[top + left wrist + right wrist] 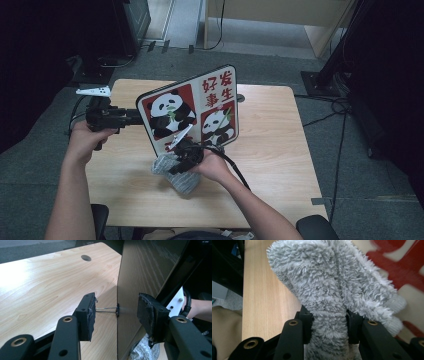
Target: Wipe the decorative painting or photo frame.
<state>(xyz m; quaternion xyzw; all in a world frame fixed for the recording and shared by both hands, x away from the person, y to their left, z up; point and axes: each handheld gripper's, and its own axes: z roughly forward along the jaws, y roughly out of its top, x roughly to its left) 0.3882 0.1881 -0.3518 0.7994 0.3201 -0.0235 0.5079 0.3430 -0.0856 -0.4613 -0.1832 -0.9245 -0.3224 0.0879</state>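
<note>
A flat board [190, 107] printed with pandas and red characters stands tilted on the wooden table [280, 130]. My left gripper [136, 117] is at its left edge. In the left gripper view the jaws are open [116, 315], one on each side of the board's dark edge [140, 270], with a gap at the left jaw. My right gripper [180, 160] is shut on a grey fluffy cloth [182, 177] at the board's lower front. In the right gripper view the cloth [332, 285] bulges above the jaws [329, 325] against the printed face [412, 272].
A round cable hole [86, 257] lies in the table top [50, 277] toward the far edge. Black stands and cables [330, 105] sit on the grey floor to the right. A dark cabinet [125, 25] stands beyond the table at the left.
</note>
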